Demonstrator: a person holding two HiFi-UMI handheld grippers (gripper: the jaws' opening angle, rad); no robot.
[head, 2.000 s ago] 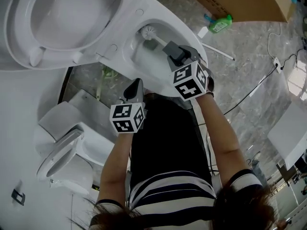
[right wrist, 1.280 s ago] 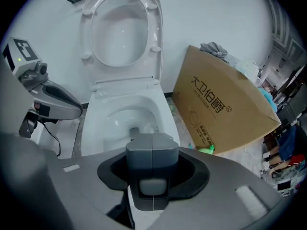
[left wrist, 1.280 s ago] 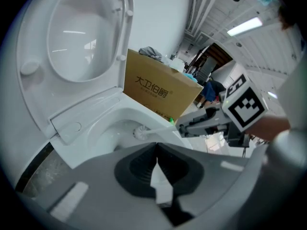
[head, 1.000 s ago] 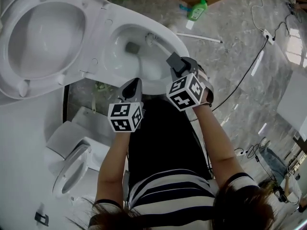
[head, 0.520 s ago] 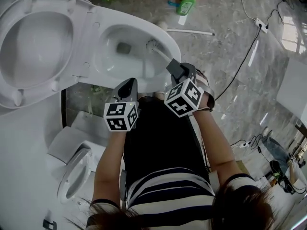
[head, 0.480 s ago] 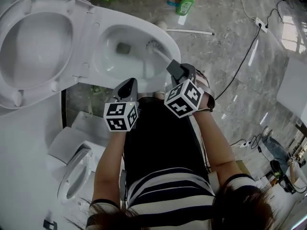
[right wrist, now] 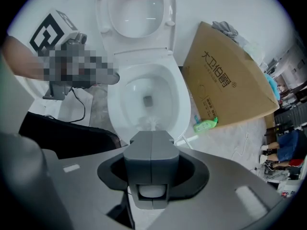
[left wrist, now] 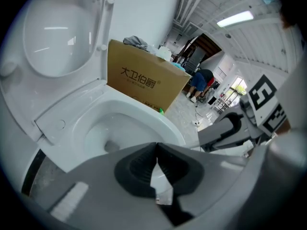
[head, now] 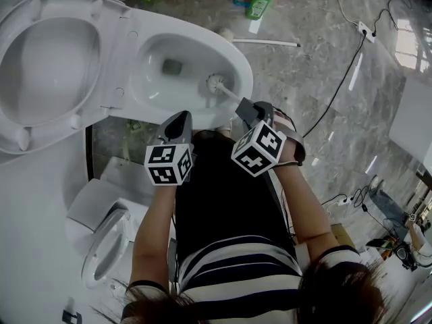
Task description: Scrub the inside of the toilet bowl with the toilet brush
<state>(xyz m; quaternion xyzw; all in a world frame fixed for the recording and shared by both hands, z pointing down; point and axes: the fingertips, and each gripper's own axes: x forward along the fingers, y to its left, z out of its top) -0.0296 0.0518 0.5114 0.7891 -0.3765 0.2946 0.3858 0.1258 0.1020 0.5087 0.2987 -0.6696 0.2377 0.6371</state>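
The white toilet bowl (head: 152, 79) stands open, with its seat and lid (head: 54, 52) tipped back at the left. My right gripper (head: 248, 111) is shut on the handle of the toilet brush. The brush's white bristle head (head: 217, 83) rests against the inner wall at the bowl's near right side, and the same brush head (right wrist: 149, 124) shows just beyond the right gripper (right wrist: 151, 138). My left gripper (head: 177, 123) hangs over the bowl's near rim, shut and holding nothing. In the left gripper view, that gripper (left wrist: 157, 150) points at the bowl (left wrist: 124, 123).
A large cardboard box (right wrist: 225, 80) stands right of the toilet, with a green bottle (head: 258, 4) beside it. A white rod (head: 263, 42) and a black cable (head: 341, 83) lie on the grey floor. A second toilet (head: 101, 241) sits at the lower left.
The brush head has slid along the bowl's right wall toward the near rim as my right gripper drew back. The left gripper has stayed put.
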